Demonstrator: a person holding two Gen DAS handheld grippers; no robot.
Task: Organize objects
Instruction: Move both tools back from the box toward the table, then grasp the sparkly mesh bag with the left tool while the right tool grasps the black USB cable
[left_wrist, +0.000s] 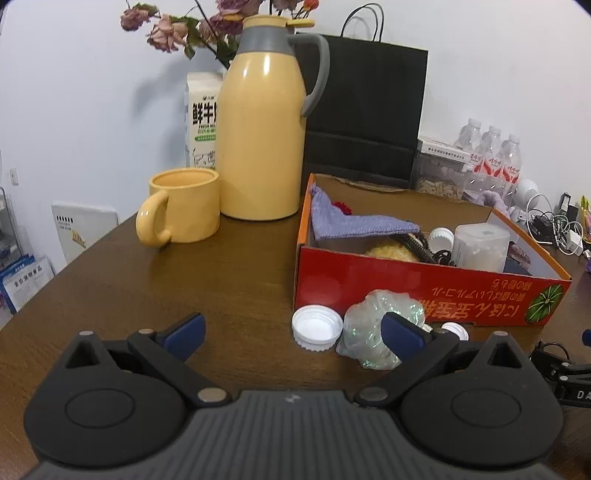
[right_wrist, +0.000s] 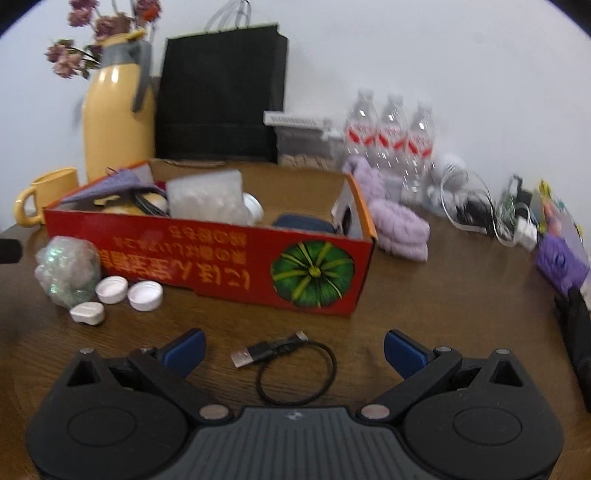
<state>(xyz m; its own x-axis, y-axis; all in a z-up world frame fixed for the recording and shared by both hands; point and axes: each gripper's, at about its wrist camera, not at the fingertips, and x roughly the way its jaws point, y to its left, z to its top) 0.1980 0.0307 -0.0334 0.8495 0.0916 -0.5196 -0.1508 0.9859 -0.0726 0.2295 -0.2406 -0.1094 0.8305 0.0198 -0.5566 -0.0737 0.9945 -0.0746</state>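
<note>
step: right gripper (right_wrist: 293, 349) is lining up on the cable (right_wrist: 291, 369), fingers spread wide and empty
cable: lying coiled on the desk (right_wrist: 443, 295), just in front of the box (right_wrist: 229, 258)
left gripper (left_wrist: 291, 332): hanging open too, holding nothing, near the caps (left_wrist: 317, 328)
next: probably dropping down, pinching the cable, then lifting it into the box

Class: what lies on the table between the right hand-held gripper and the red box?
A coiled black USB cable, on bare table before the red box, seen from the right wrist view.

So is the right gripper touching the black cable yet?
Apart. In the right wrist view the right gripper is open, and bare table shows between each blue finger and the black cable coiled between them.
</note>
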